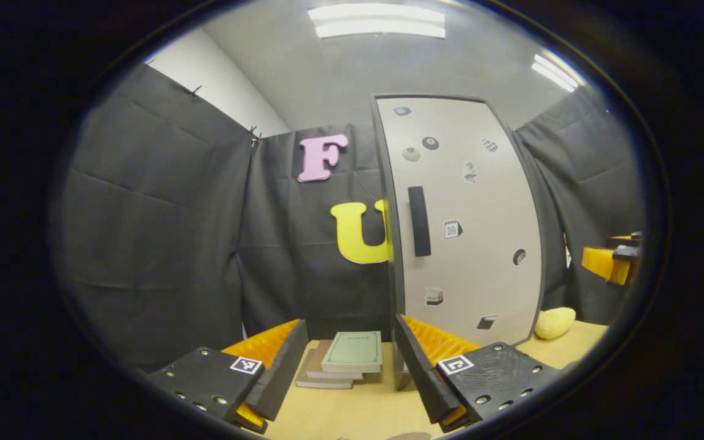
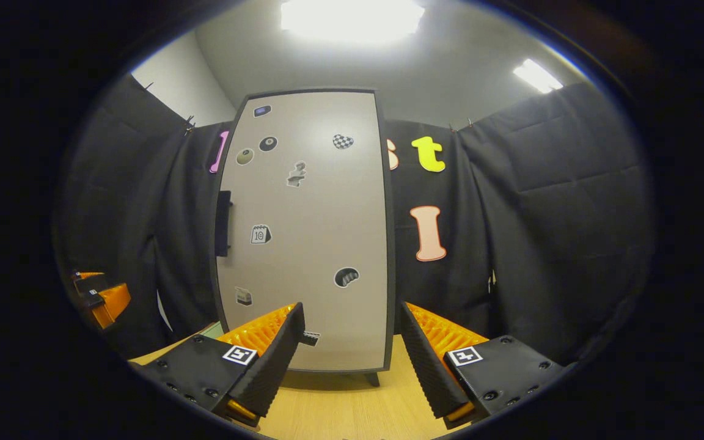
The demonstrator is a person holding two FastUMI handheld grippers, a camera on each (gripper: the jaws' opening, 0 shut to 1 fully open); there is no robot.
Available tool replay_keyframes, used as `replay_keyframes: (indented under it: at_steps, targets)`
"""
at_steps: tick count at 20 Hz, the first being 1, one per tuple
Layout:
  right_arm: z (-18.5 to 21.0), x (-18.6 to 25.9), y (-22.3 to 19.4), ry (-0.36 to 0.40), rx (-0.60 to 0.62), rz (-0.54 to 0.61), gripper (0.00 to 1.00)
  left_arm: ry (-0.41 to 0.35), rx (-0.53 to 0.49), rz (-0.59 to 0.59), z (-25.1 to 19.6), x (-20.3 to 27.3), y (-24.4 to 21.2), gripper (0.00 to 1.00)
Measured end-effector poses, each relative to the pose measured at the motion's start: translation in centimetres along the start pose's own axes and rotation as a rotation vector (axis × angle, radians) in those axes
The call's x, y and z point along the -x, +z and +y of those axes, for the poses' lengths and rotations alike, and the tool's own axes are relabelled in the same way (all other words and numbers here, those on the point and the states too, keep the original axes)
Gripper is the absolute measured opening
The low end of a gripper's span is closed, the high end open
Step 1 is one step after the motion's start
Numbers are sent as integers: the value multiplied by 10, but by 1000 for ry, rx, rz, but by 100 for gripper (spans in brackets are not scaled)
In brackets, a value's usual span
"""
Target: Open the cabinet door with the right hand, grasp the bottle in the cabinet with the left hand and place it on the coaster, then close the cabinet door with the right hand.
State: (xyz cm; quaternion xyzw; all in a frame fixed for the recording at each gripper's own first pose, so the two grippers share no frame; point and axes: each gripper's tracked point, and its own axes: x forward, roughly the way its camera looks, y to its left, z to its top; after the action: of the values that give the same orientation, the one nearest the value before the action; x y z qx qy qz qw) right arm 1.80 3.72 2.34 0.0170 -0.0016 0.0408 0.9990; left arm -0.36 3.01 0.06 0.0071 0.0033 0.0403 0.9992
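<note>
Left gripper (image 1: 351,360): fingers were spread, empty, over my wooden table (image 1: 364,412).
Right gripper (image 2: 352,354): spread wide, holding nothing.
Tall grey cabinet door (image 2: 315,232): shut; I couldn't see inside, so the bottle was hidden.
Black door handle (image 1: 419,221): untouched.
Stacked books (image 1: 343,360): beside the cabinet.
Yellow object (image 1: 555,322): unclear.

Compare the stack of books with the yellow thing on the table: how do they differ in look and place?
The books are flat, rectangular and stacked, the top one pale green; the yellow thing is one rounded, ridged lump. The books lie left of the cabinet, straight ahead of the left gripper; the yellow thing lies by the cabinet's right bottom corner. Both rest on the wooden table.
</note>
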Motion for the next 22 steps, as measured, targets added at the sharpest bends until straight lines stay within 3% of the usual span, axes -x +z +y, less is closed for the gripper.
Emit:
replay_keyframes:
  at_steps: [11, 20, 22]
  targets:
    - [124, -81, 82, 168, -19, -65, 97, 179, -42, 20, 119, 26, -20, 89]
    - [201, -136, 96, 221, -42, -33, 97, 317, -55, 52, 208, 42, -38, 89]
    - [212, -149, 90, 227, -44, 5, 91, 338, -54, 57, 219, 47, -41, 89]
